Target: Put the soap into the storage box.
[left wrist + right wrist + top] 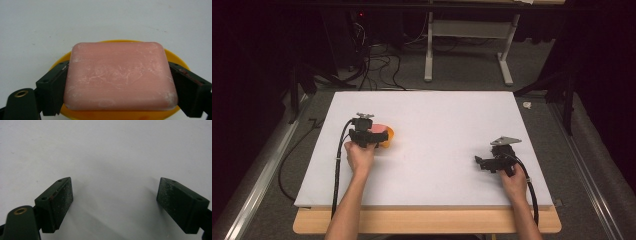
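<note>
A pink soap bar [120,75] lies on a round yellow dish [180,60] on the white board, left of centre. My left gripper [120,90] has its two black jaws pressed against the bar's left and right sides, shut on it. From above, the soap bar [380,128] and dish [388,136] peek out just beyond the left gripper [374,134]. At the right of the board my right gripper [480,162] points left, low over the surface. Its jaws stand wide apart with nothing but bare white board between them, so the right gripper [115,202] is open.
The white board [437,110] covers a wooden table [427,221]. Black cables trail from both grippers down past the front edge. Beyond the board, on the floor, are a white table frame [428,50] and tangled cables [377,60].
</note>
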Action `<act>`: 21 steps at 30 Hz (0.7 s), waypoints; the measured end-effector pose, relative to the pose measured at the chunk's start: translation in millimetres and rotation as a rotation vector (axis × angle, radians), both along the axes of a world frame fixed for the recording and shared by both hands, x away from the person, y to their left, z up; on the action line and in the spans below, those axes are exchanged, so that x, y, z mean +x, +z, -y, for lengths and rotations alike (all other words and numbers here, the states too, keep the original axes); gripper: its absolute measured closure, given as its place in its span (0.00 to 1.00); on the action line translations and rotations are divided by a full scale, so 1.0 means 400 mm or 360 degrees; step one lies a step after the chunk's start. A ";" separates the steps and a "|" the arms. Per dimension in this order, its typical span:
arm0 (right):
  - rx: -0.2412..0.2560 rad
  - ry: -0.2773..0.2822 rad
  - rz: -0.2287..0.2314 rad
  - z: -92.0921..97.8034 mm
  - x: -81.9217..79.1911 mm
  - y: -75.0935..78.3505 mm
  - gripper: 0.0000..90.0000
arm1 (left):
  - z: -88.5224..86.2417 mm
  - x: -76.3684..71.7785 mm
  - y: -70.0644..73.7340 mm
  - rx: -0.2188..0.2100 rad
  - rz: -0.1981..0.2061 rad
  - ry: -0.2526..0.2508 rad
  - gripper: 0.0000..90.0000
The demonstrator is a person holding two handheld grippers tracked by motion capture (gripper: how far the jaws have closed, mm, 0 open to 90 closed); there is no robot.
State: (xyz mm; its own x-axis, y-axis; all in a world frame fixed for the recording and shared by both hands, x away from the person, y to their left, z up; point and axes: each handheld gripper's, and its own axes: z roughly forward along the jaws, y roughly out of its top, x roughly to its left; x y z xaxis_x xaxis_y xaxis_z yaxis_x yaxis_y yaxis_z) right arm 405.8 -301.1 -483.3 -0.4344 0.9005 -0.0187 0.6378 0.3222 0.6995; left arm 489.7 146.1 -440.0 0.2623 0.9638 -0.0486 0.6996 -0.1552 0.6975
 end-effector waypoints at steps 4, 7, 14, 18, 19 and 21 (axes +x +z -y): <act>0.0002 -0.0004 -0.0003 0.000 0.000 0.000 0.16 | 0.003 0.001 -0.008 0.0008 -0.0015 -0.0003 0.15; 0.0001 -0.0003 -0.0002 0.000 0.000 0.000 0.16 | 0.004 0.002 -0.014 0.0014 -0.0026 -0.0007 0.15; 0.0001 0.0000 -0.0001 0.000 0.000 0.000 0.16 | 0.005 0.003 -0.020 0.0022 -0.0029 -0.0010 0.15; 0.0001 -0.0003 -0.0002 0.000 0.000 0.000 0.16 | 0.004 0.004 -0.019 0.0012 -0.0049 -0.0013 0.15; 0.0002 -0.0003 -0.0003 0.000 0.000 0.000 0.16 | 0.004 0.003 -0.019 0.0013 -0.0049 -0.0015 0.15; 0.0002 -0.0003 -0.0003 0.000 0.000 0.000 0.16 | 0.004 0.004 -0.019 0.0012 -0.0051 -0.0015 0.15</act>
